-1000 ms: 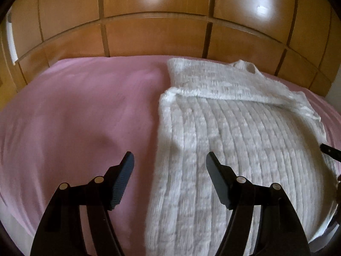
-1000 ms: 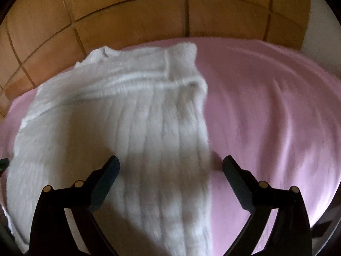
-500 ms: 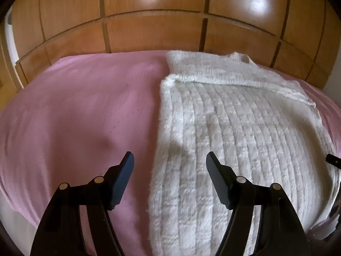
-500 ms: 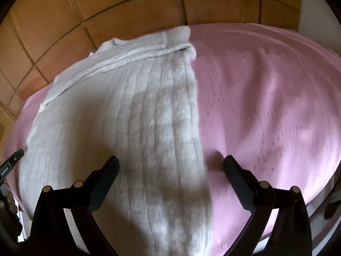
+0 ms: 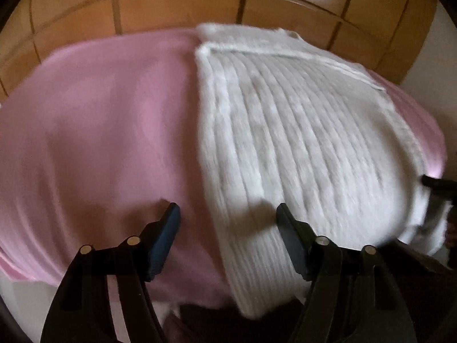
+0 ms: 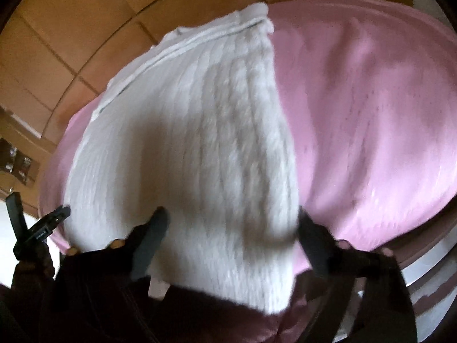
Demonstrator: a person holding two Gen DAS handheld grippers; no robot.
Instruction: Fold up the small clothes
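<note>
I have a white knitted sweater (image 5: 300, 143) lying flat on the pink bed (image 5: 100, 128), sleeves already folded in, its hem hanging near the bed's front edge, with the wooden headboard (image 5: 177, 5) behind it. My left claw (image 5: 228, 240) stands apart, straddling the sweater's left edge near the hem, one finger over the sheet and the other over the knit; its jaws have just been closing, but the pads press on nothing yet. My right claw (image 6: 231, 245) also stands apart and has just been closing, with the right hem corner between its jaws, though blur keeps me from saying the pads bite. The knit looks thick, soft and floppy, light enough but prone to sag and stretch, so I judge the two bottom corners the best hold, taking all layers together.
</note>
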